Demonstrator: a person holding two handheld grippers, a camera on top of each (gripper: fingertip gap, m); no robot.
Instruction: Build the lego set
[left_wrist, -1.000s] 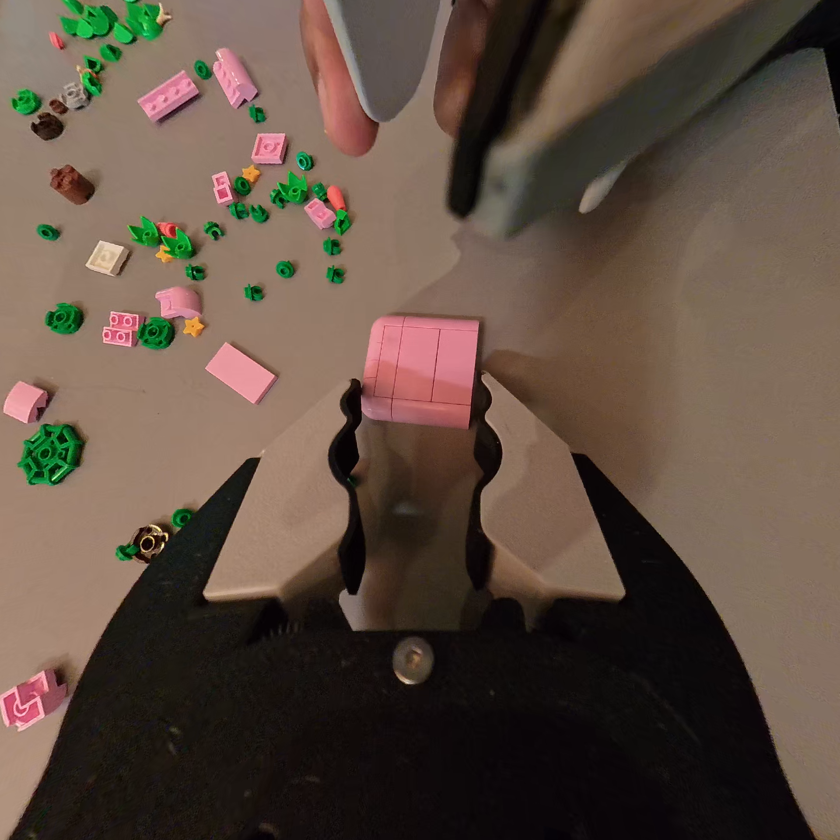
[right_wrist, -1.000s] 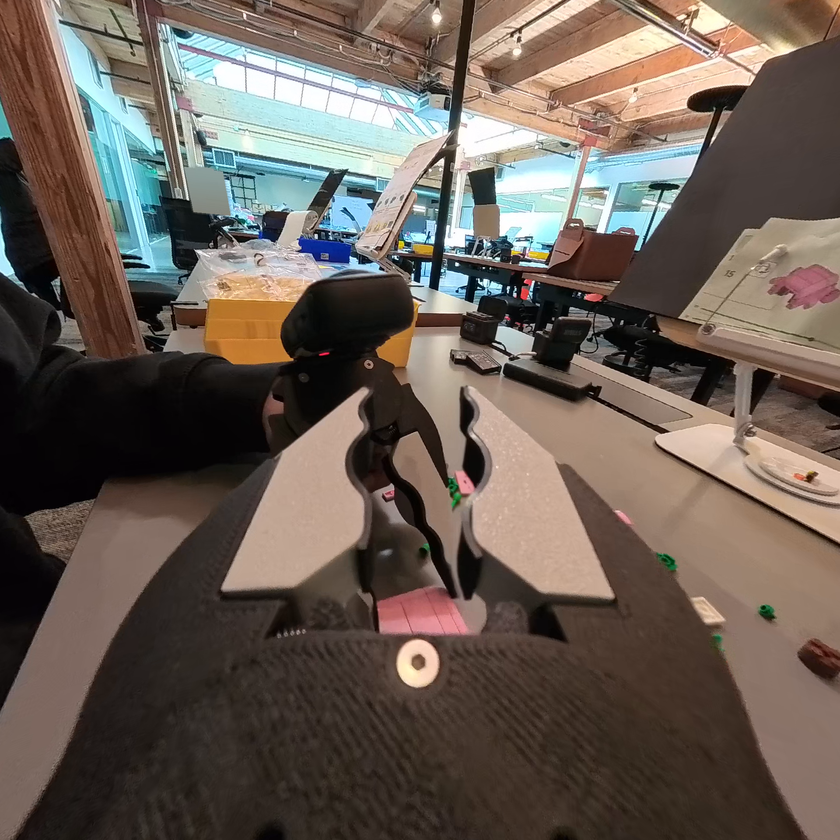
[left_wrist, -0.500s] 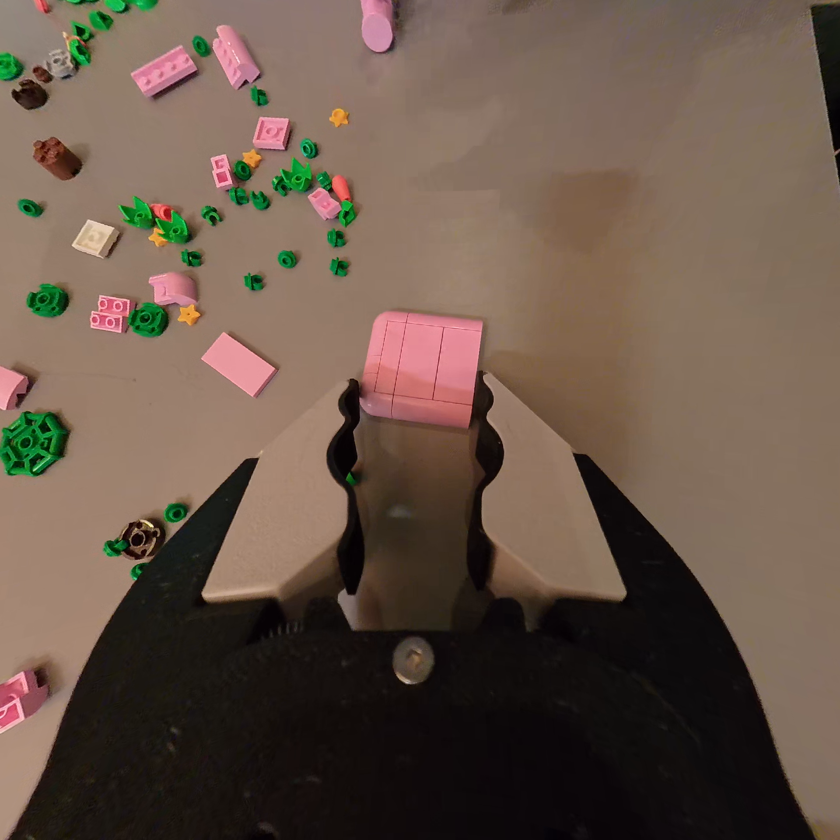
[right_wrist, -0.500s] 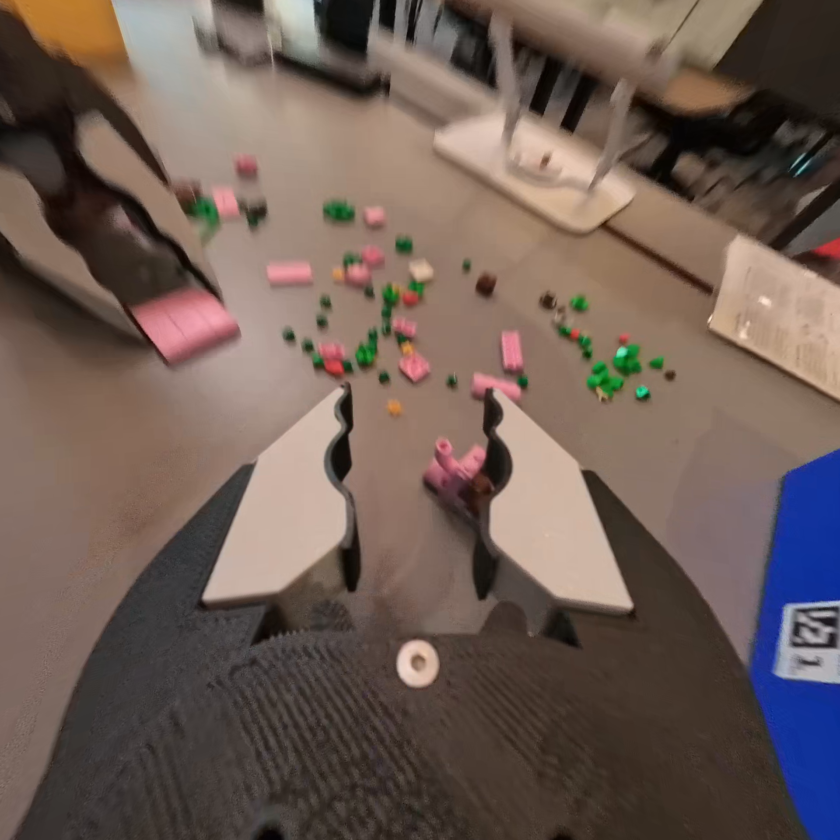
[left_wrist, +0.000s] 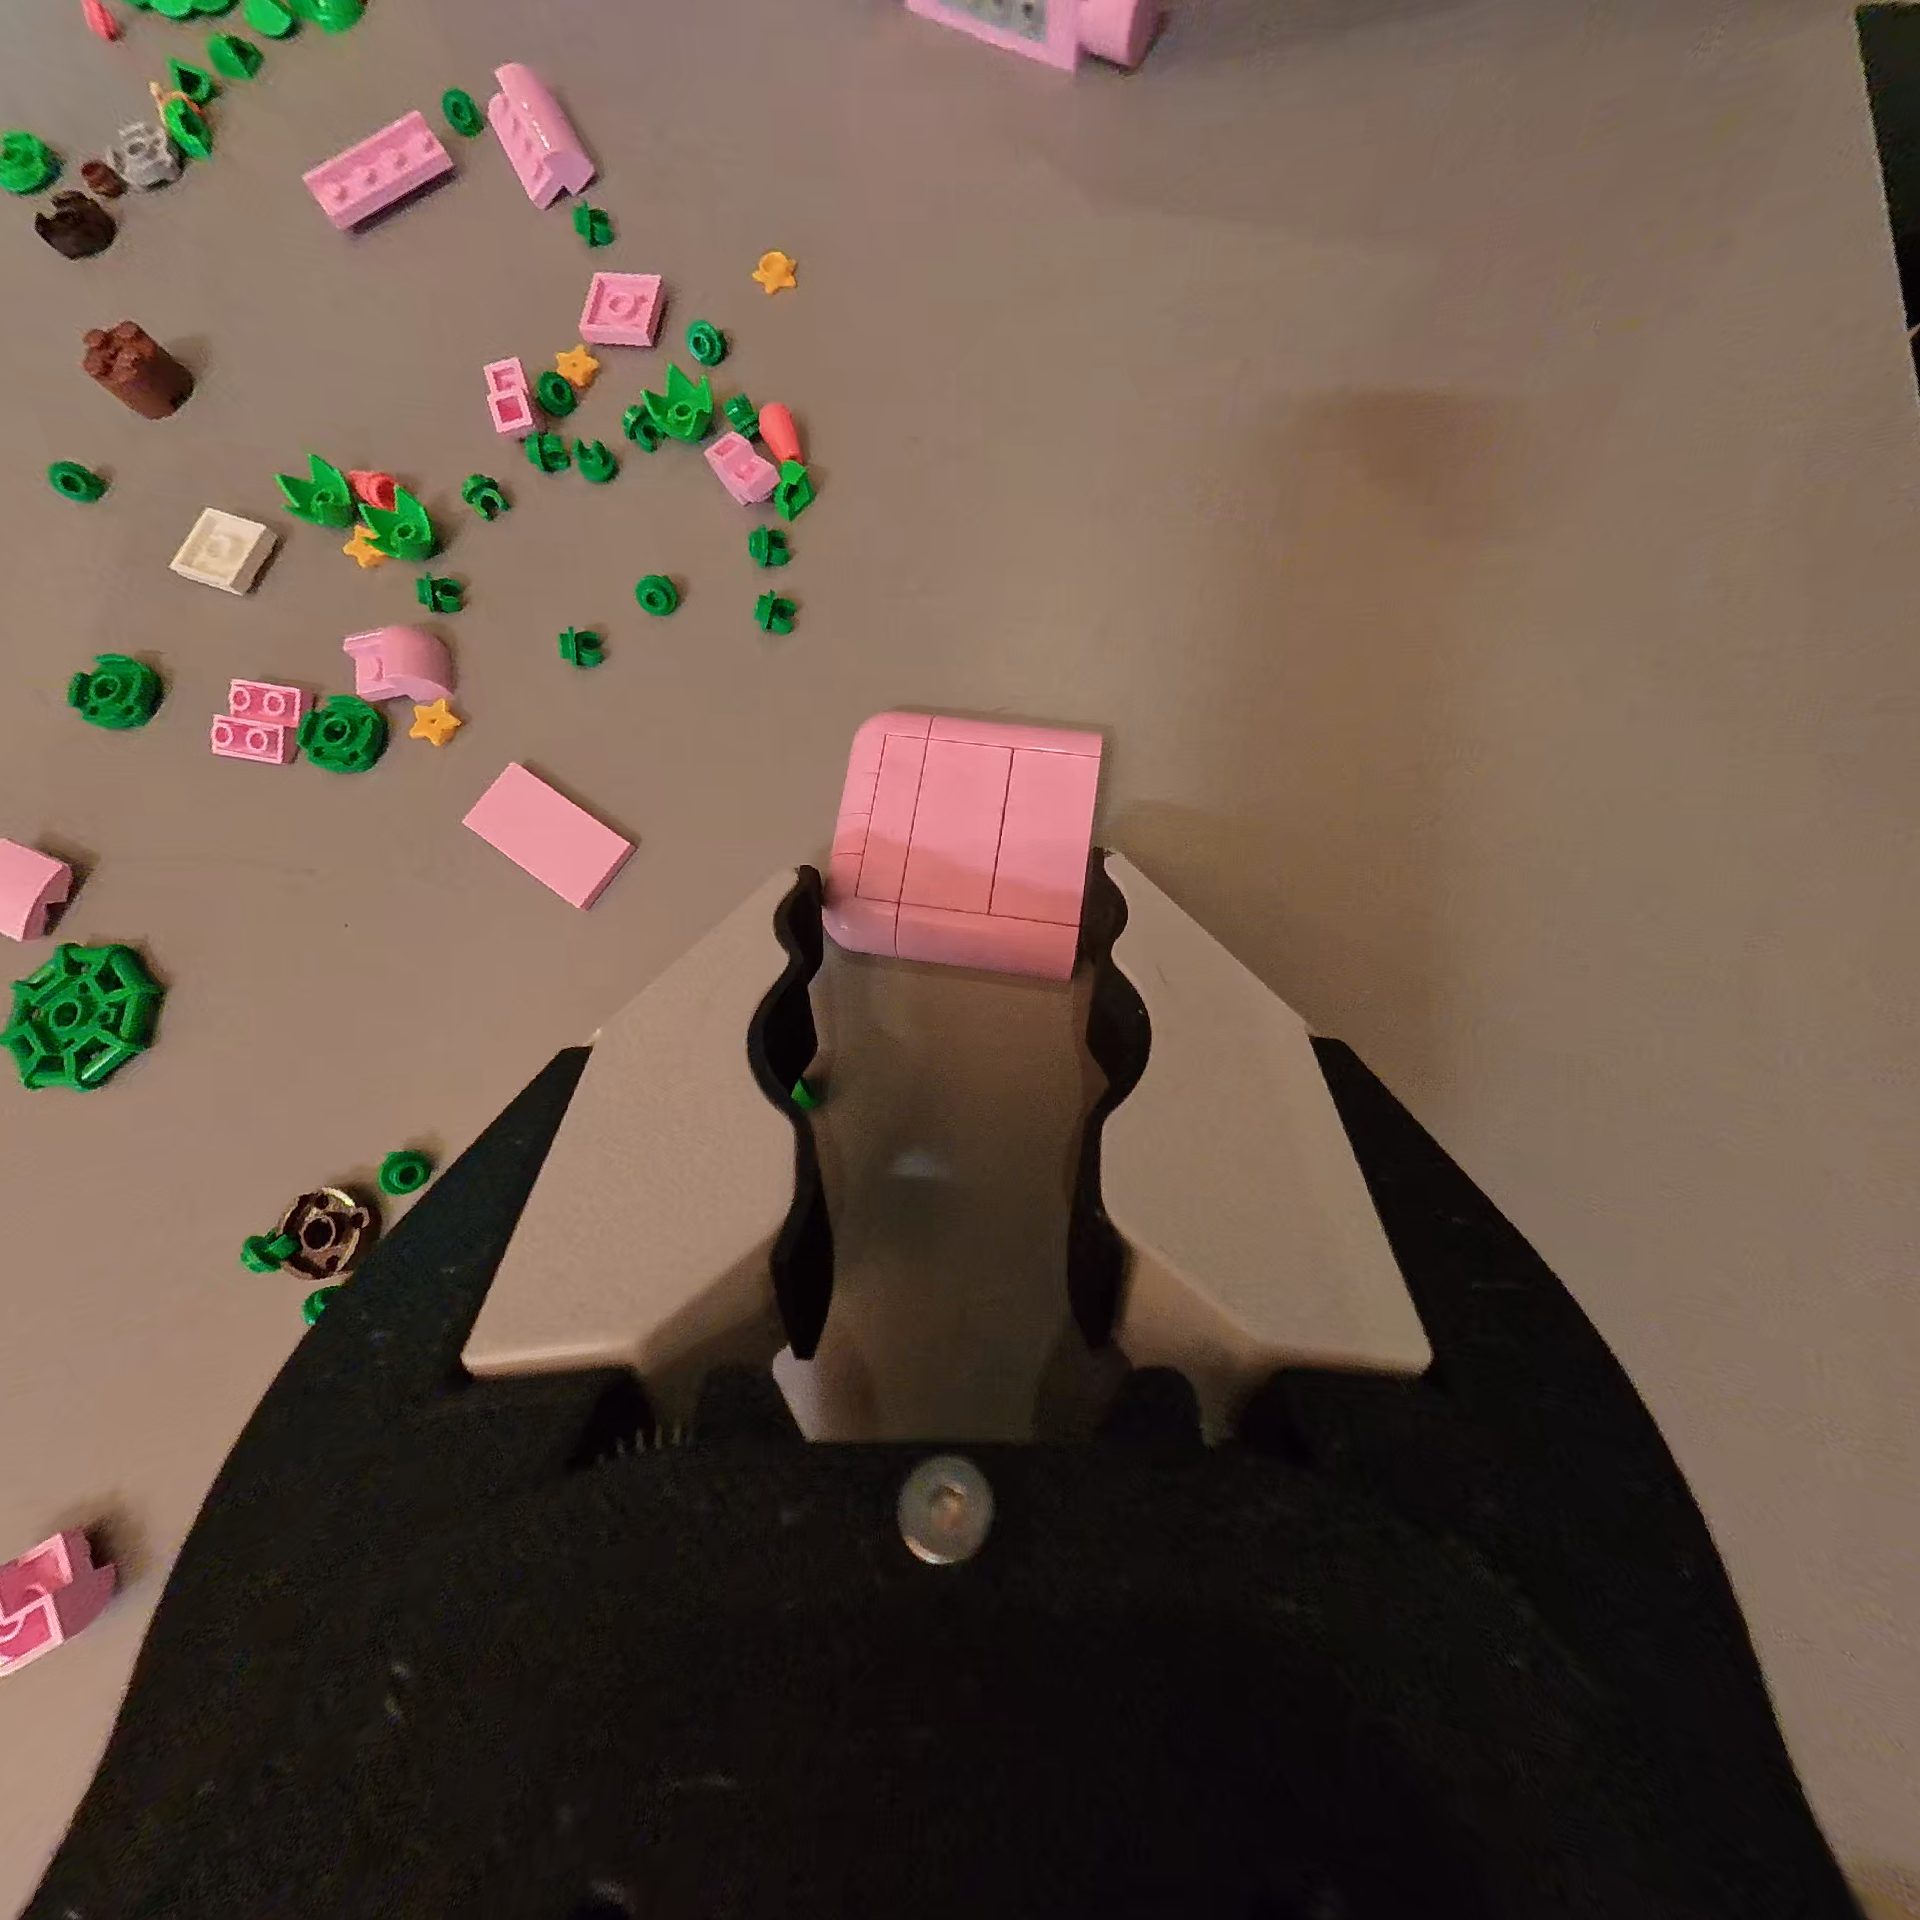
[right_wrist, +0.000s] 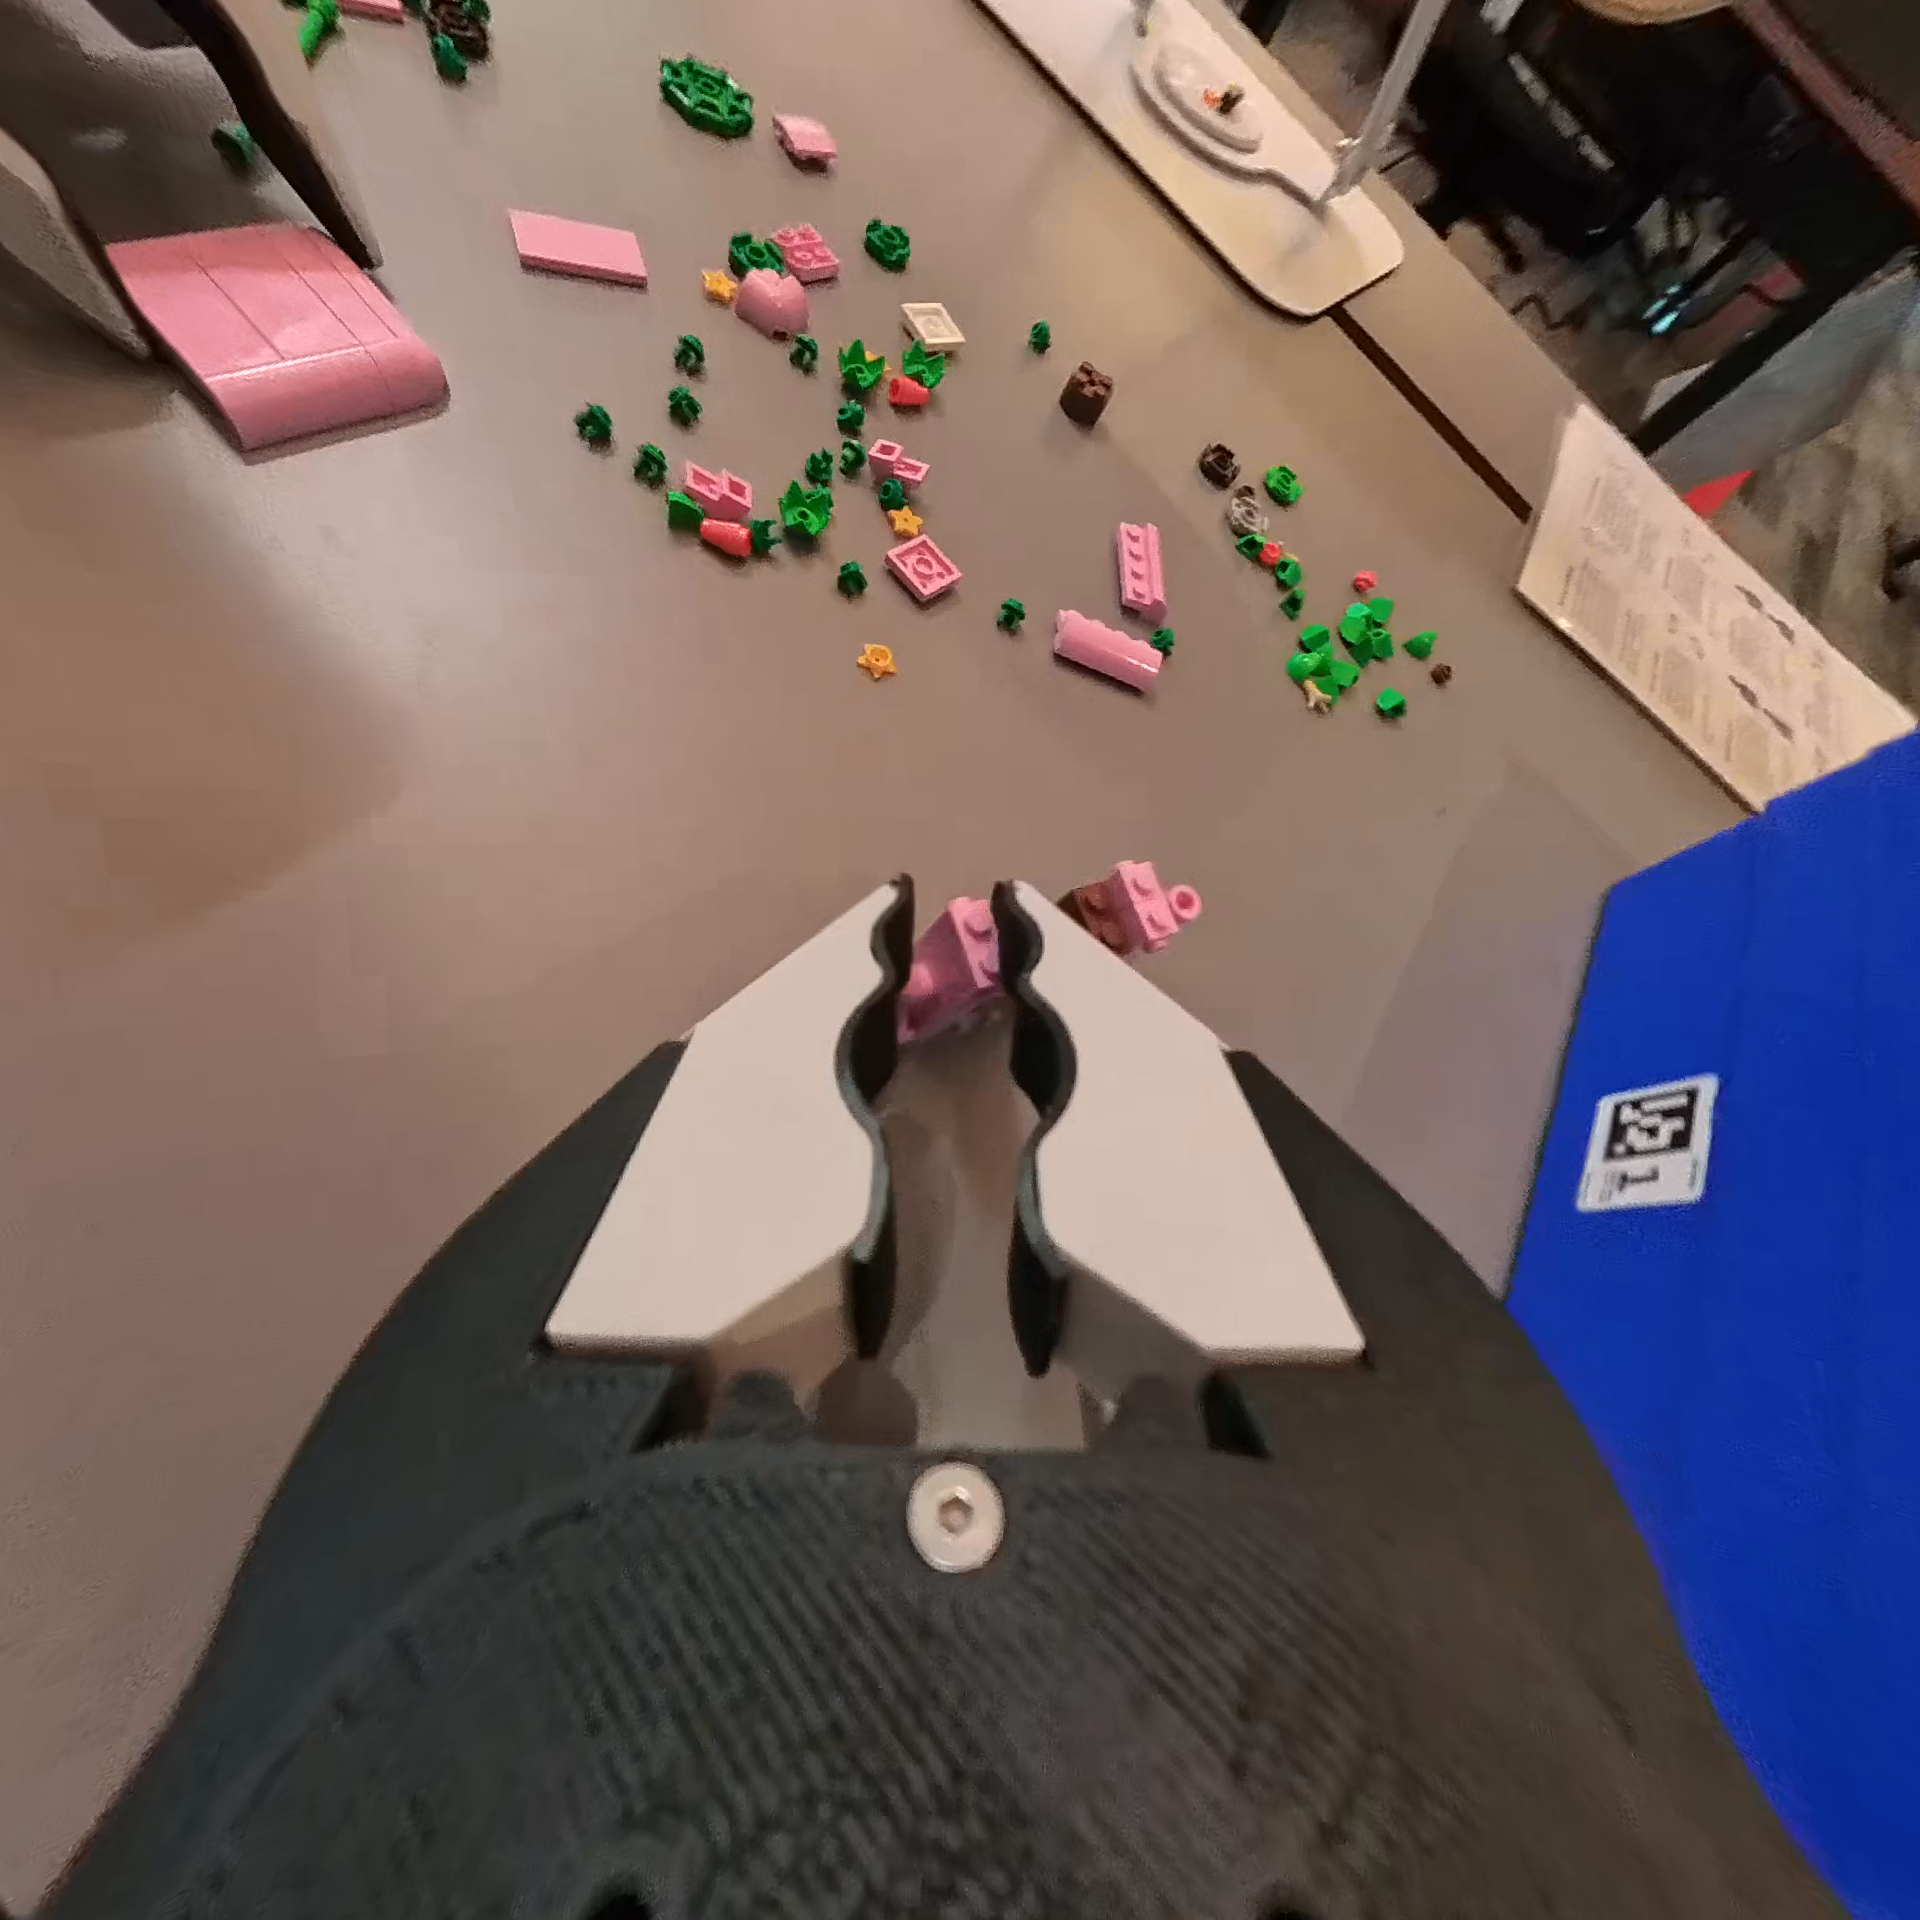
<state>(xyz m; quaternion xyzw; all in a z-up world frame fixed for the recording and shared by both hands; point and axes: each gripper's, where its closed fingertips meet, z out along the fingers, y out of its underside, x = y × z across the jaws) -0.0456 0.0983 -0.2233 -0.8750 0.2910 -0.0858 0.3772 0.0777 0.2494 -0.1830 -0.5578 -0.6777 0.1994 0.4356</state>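
The pink curved sub-build (left_wrist: 971, 842) sits mid-frame in the left wrist view, pinched at its near edge by the left tool (left_wrist: 956, 914), resting on the table (left_wrist: 1455, 623). Over in the right wrist view, the right tool (right_wrist: 951, 914) is closing around a small pink-and-brown assembly (right_wrist: 1127, 914) just above centre; jaws narrow, can't tell if it's actually gripped yet. Loose green and pink bits (right_wrist: 904, 468) scatter further up. Looks like the fetch-the-next-chunk step; next would be lifting it over to mate with the curved piece.
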